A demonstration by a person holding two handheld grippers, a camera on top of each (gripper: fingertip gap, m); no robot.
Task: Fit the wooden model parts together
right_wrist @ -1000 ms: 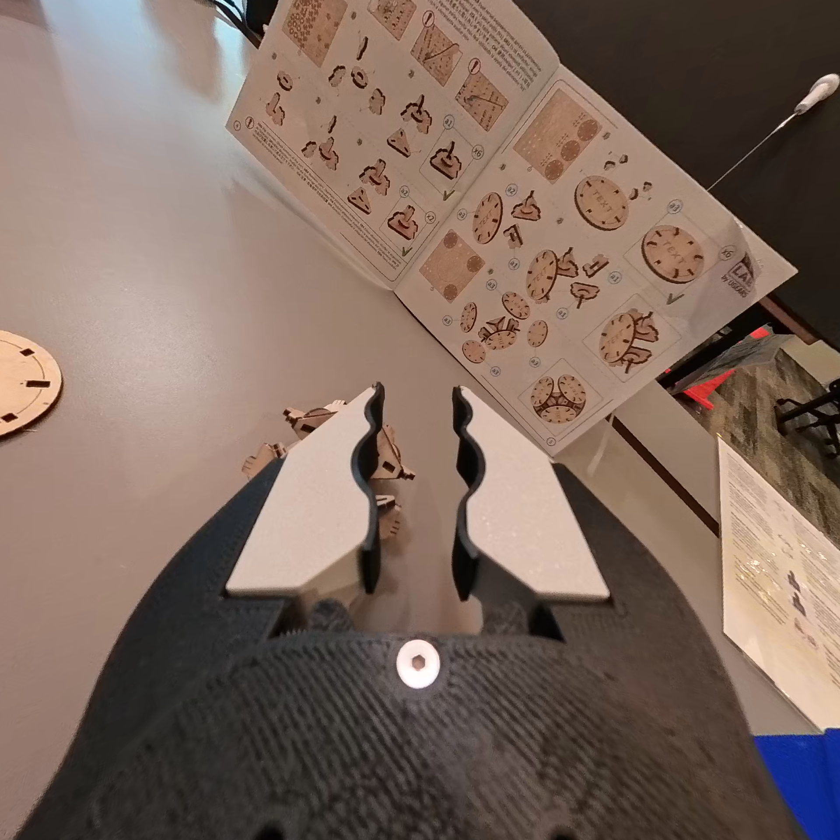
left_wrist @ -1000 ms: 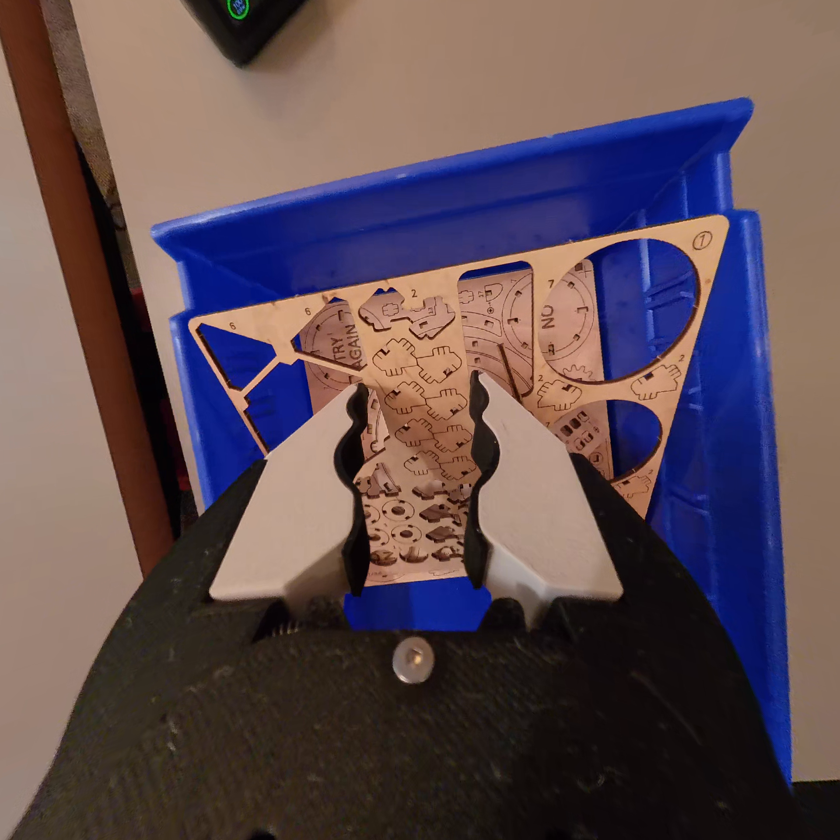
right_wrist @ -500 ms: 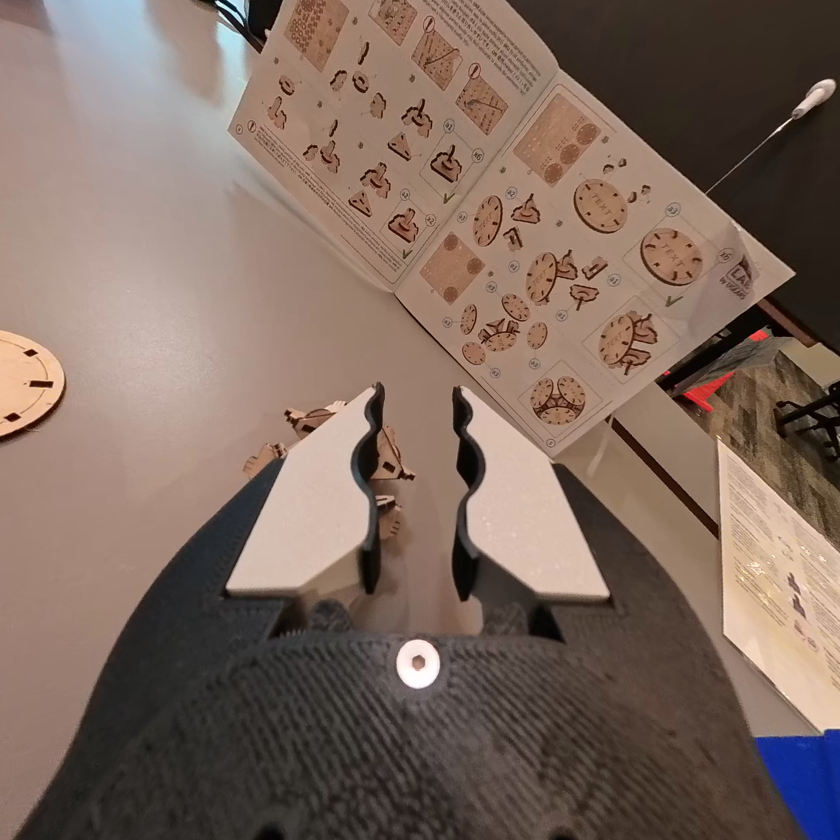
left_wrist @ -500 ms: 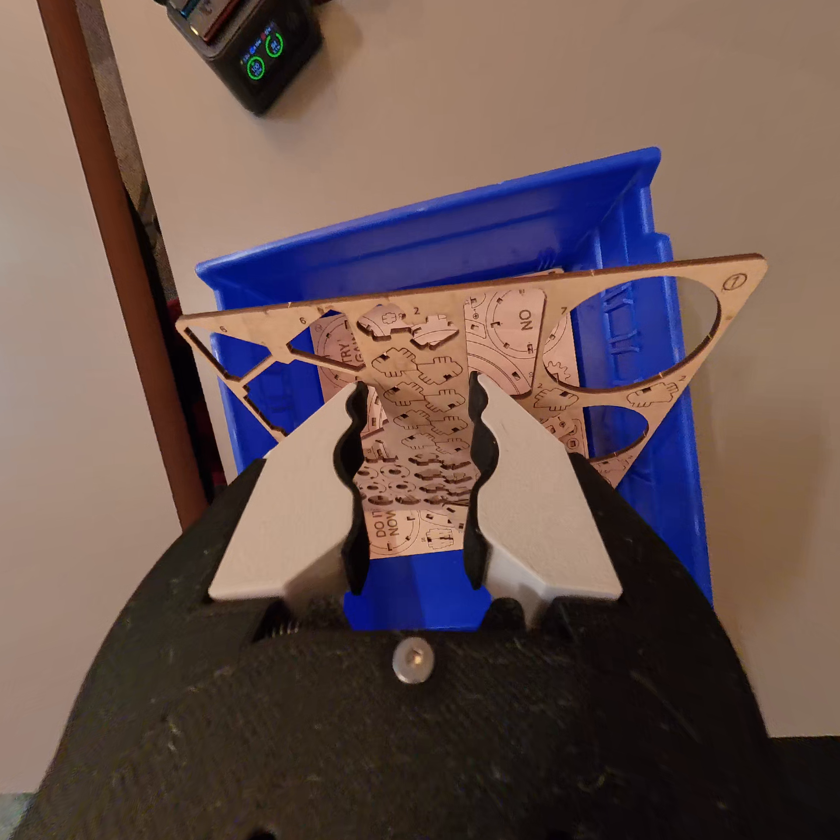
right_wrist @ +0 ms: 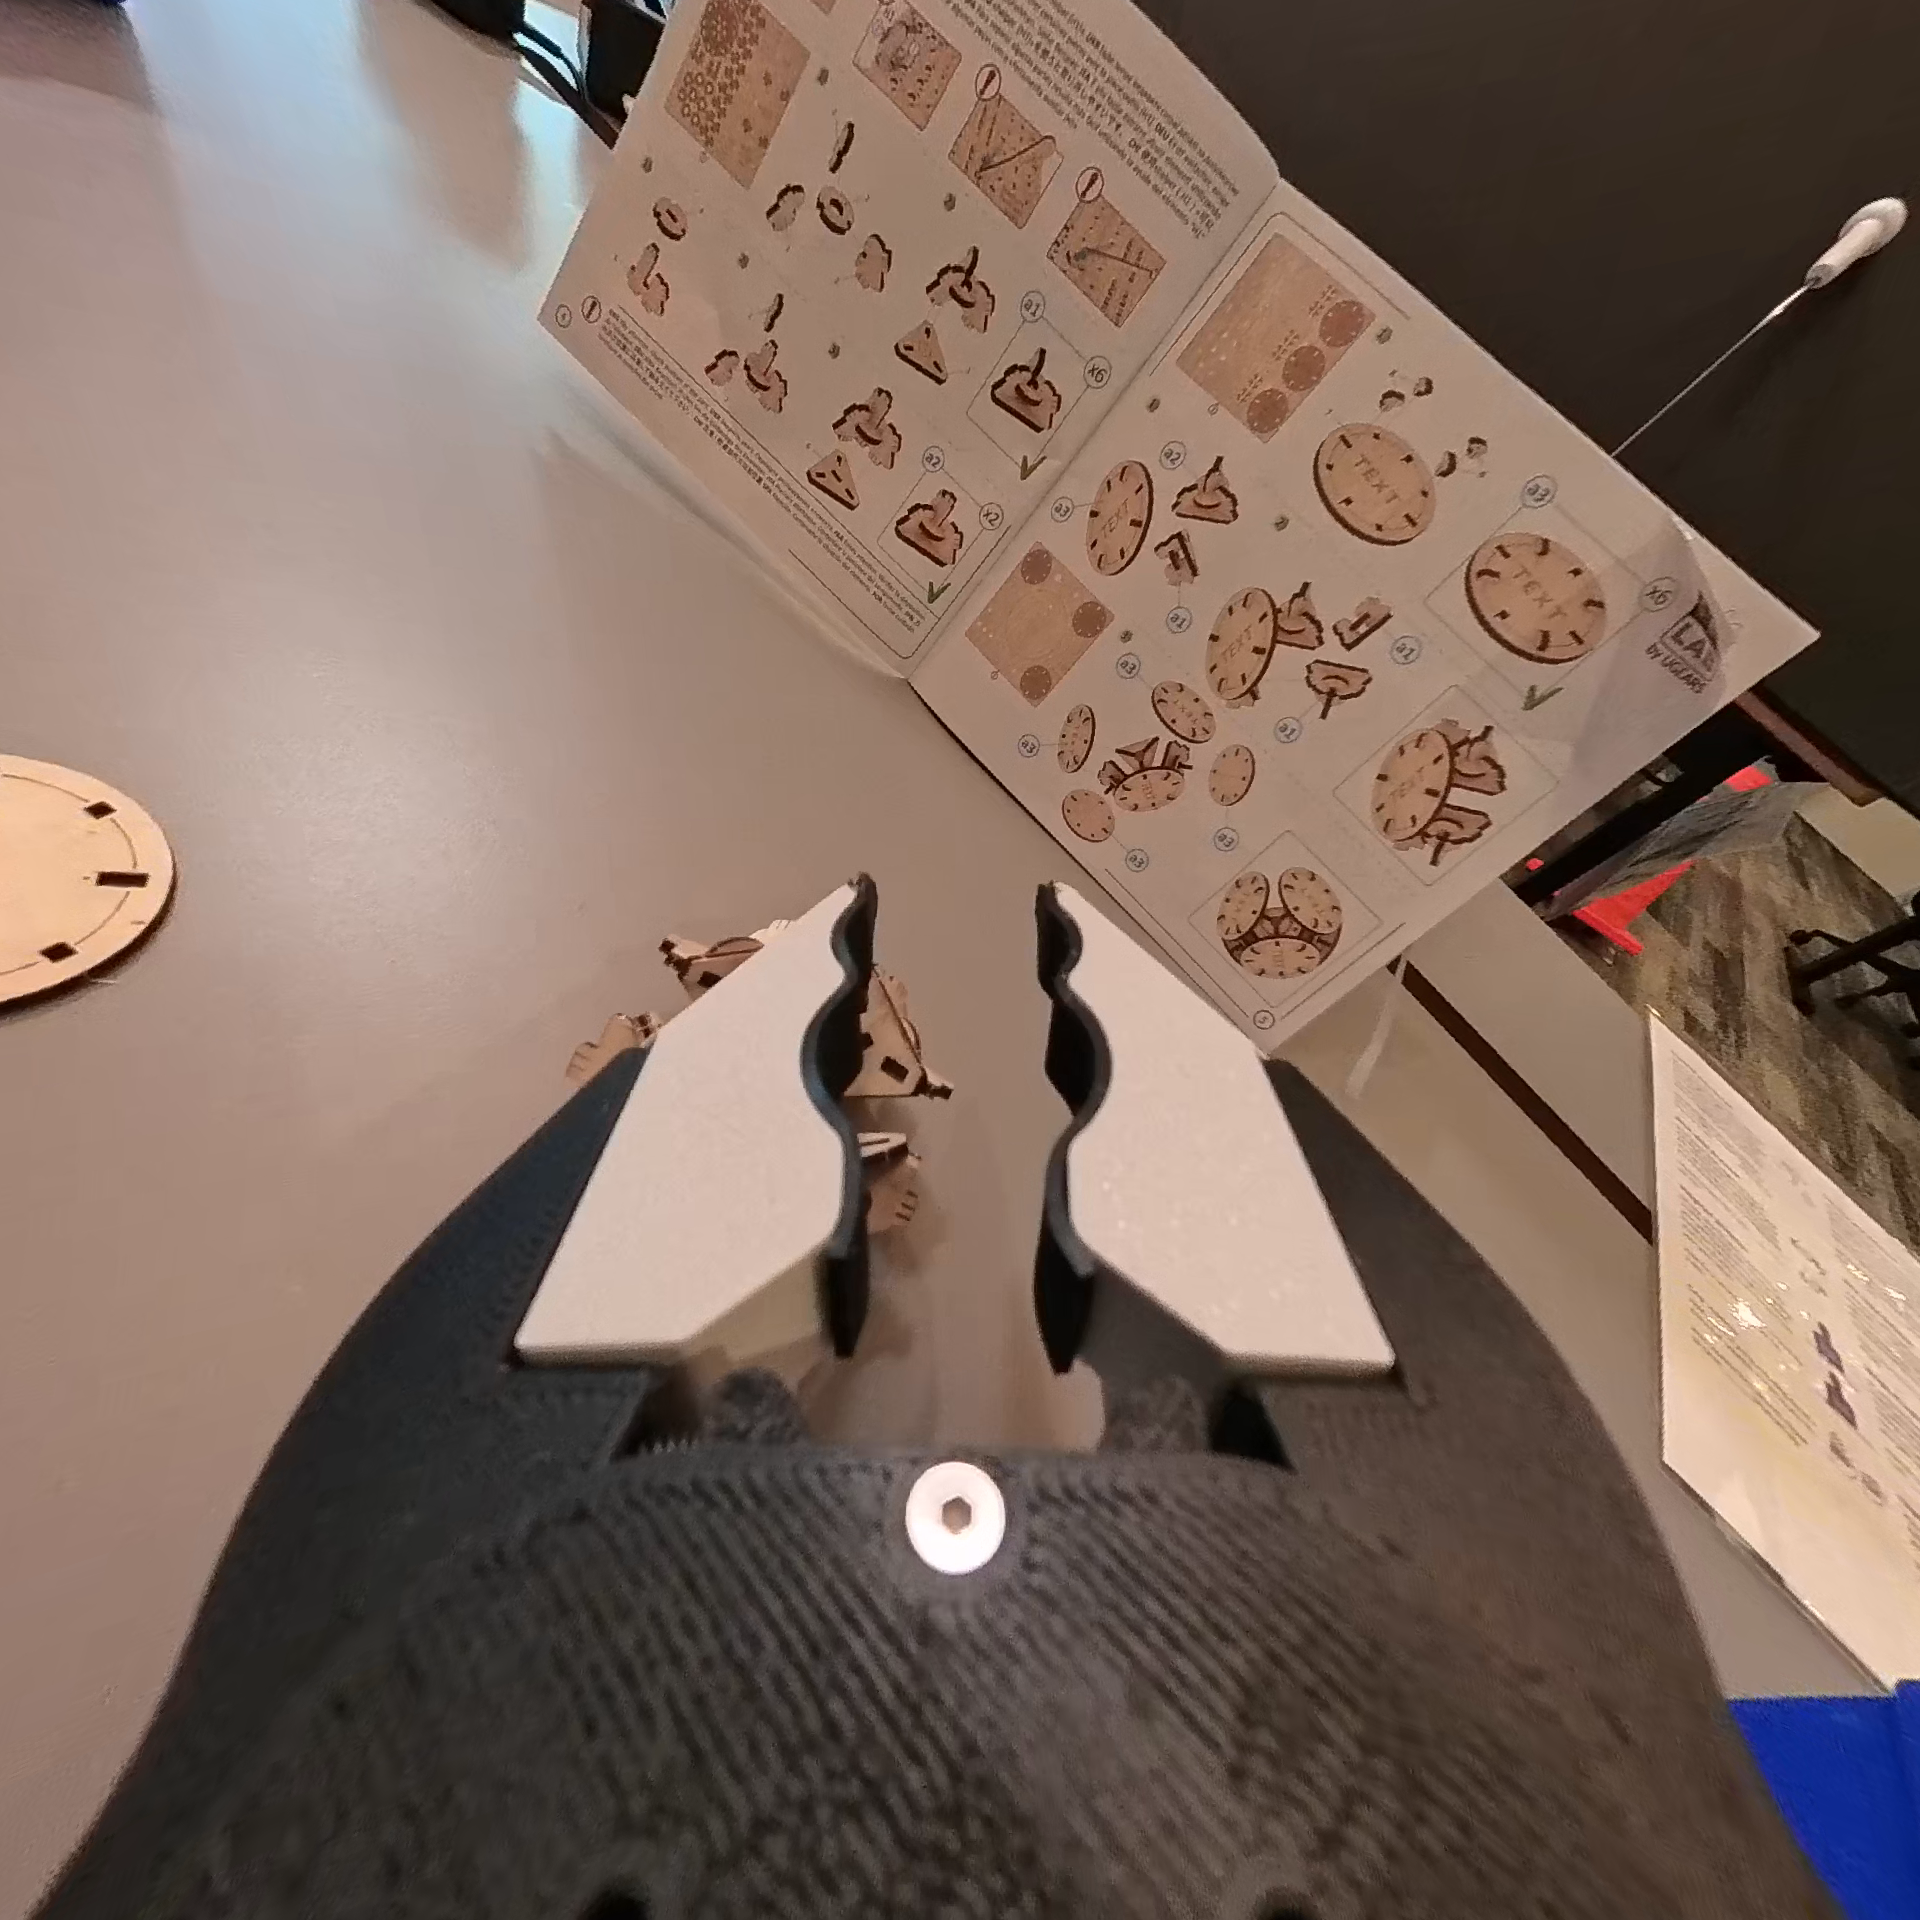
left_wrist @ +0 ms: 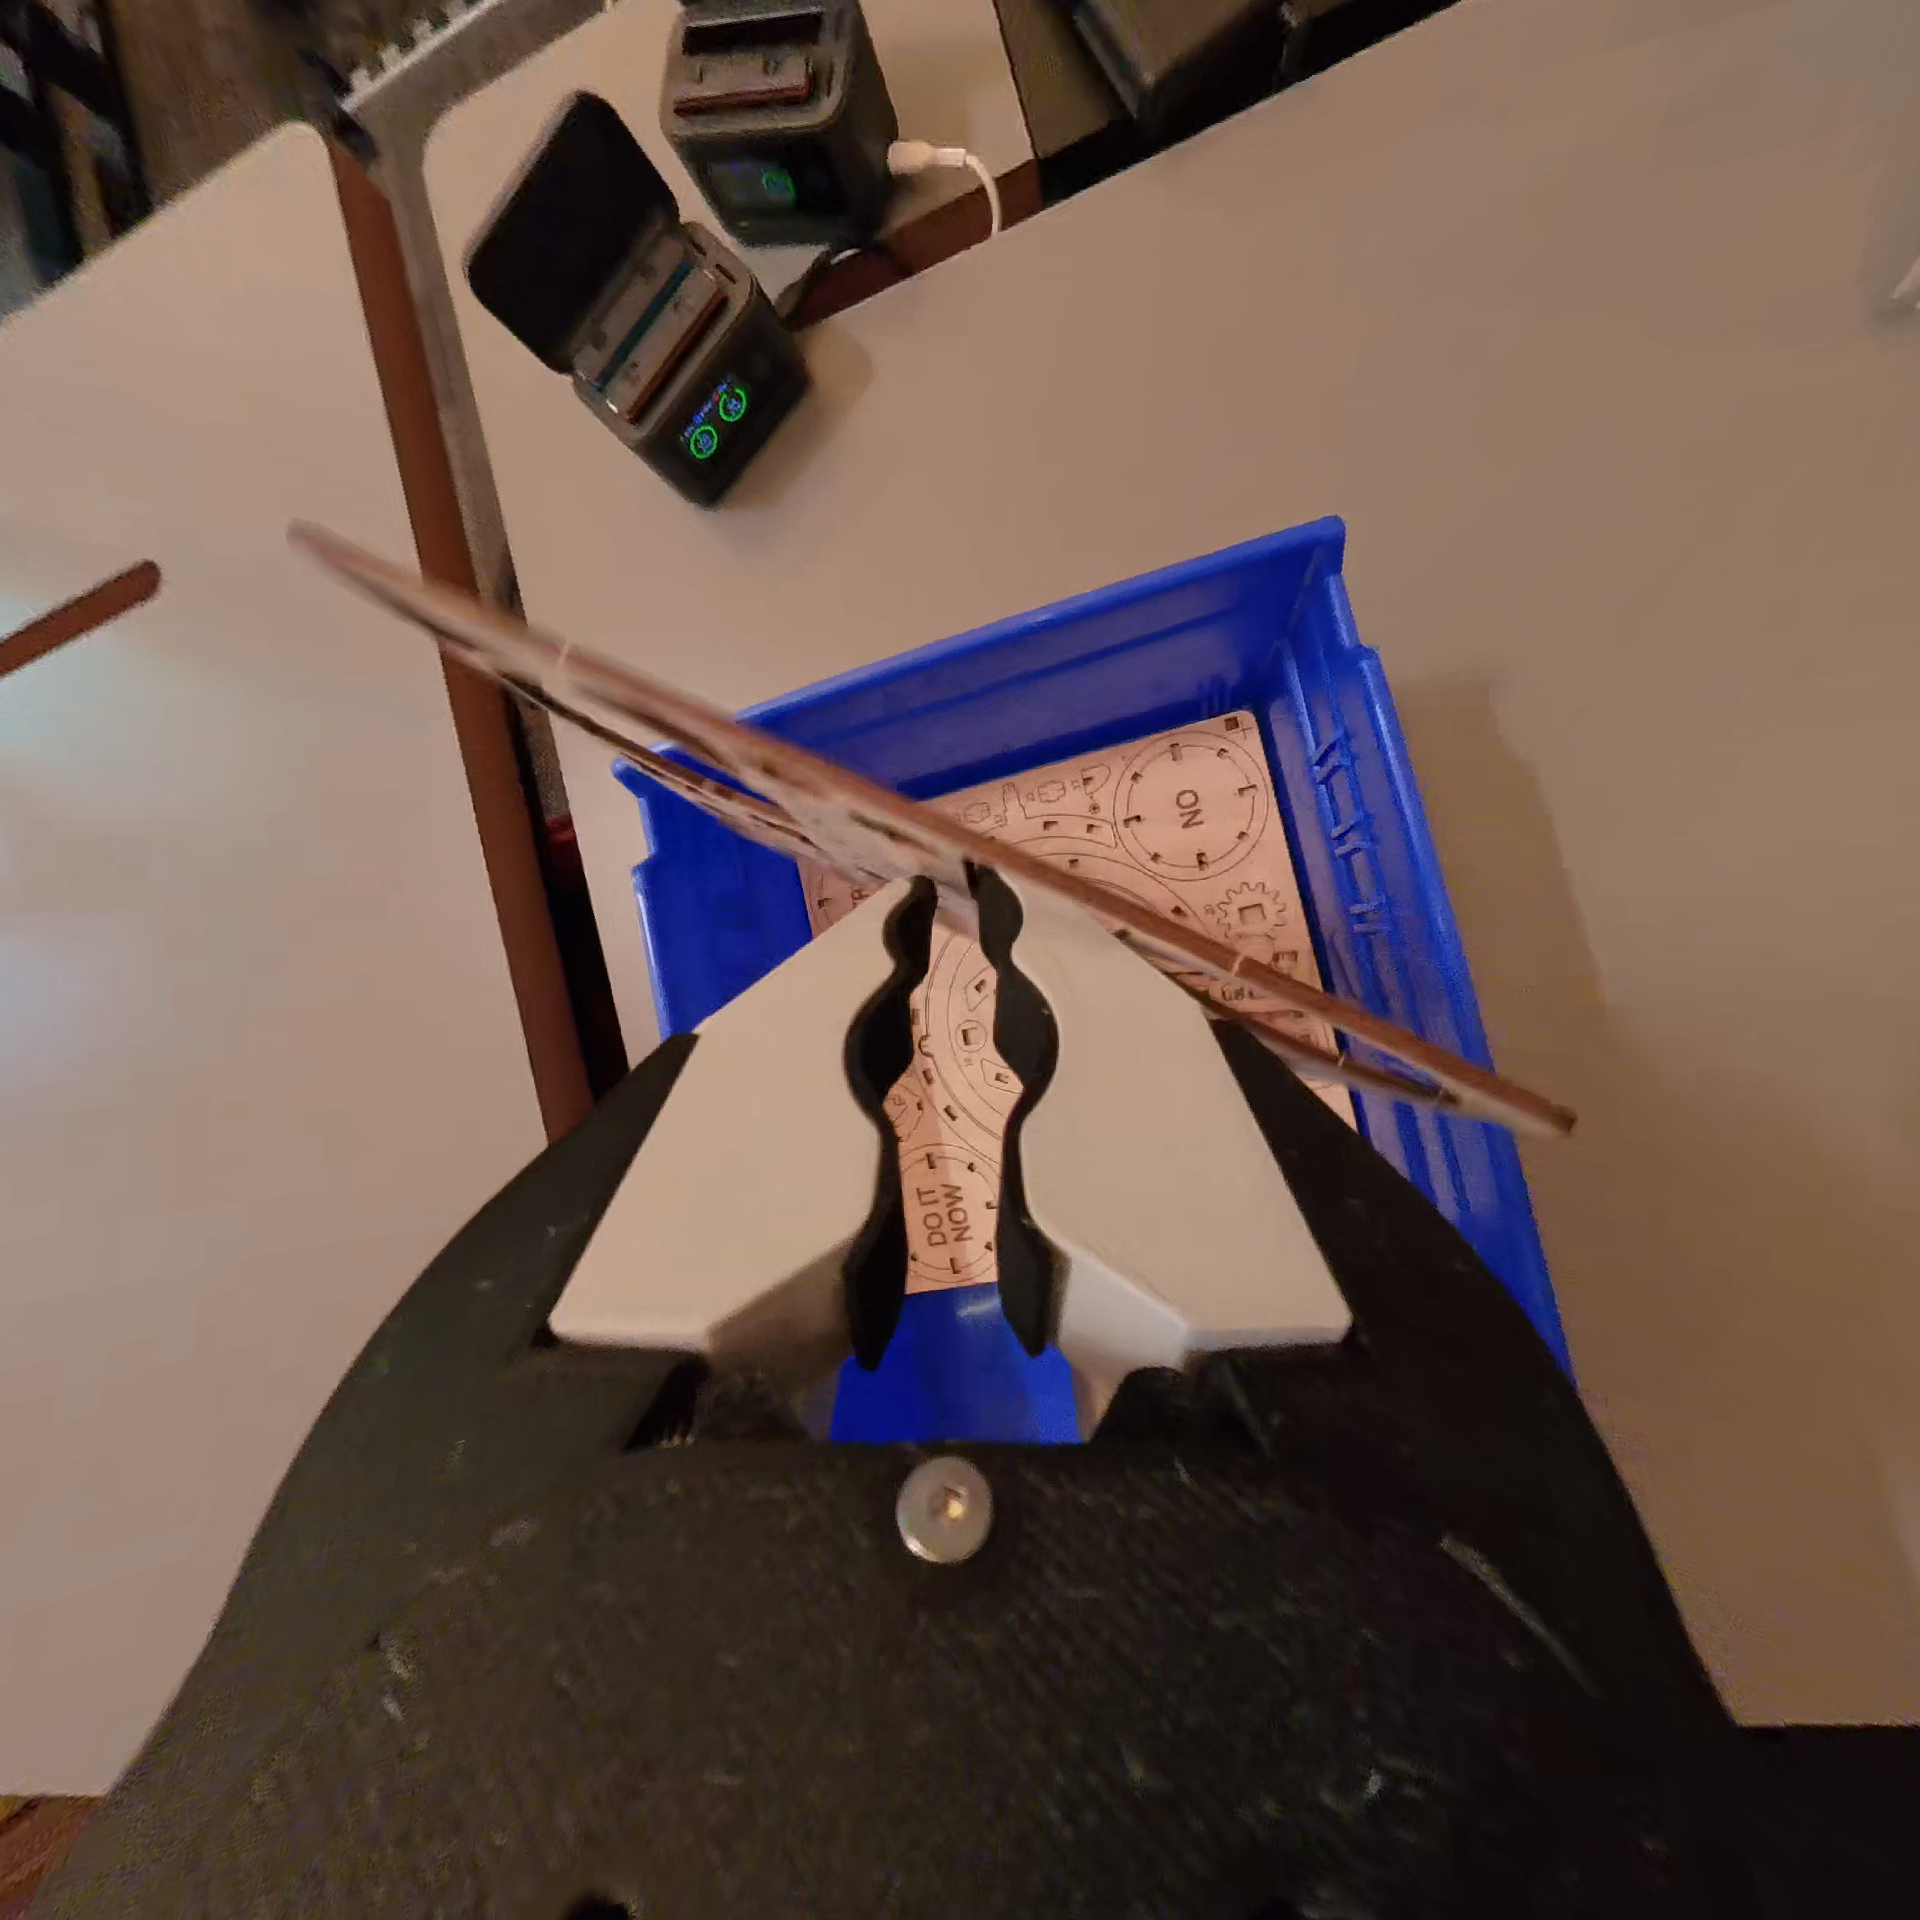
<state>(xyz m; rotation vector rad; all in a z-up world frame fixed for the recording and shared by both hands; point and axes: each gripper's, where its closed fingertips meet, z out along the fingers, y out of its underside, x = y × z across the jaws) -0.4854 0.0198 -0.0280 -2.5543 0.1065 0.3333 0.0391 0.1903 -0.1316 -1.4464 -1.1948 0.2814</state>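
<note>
In the left wrist view my left gripper (left_wrist: 948,883) is shut on a thin laser-cut wooden sheet (left_wrist: 727,748). The fingertips pinch its near edge. The sheet shows edge-on, slanting from upper left to lower right above a blue bin (left_wrist: 1039,665). A second wooden sheet (left_wrist: 1195,821) with round cut-outs lies flat in the bin. In the right wrist view my right gripper (right_wrist: 956,904) is open and empty, low over the grey table. Small assembled wooden pieces (right_wrist: 894,1049) lie on the table under its left finger (right_wrist: 748,1091), not between the pads.
An open instruction booklet (right_wrist: 1039,416) lies ahead of the right gripper. A round wooden disc (right_wrist: 62,883) is at the left and a laminated sheet (right_wrist: 1787,1299) at the right. Two black charging cases (left_wrist: 644,312) stand beyond the bin. A table gap (left_wrist: 447,623) runs left of it. The left gripper's tips are roughly 55 cm from the right gripper's.
My left jaws closed on the wooden sheet, which went from facing the camera to edge-on and lifted above the bin; the camera pulled back. The right gripper stayed still and open.
</note>
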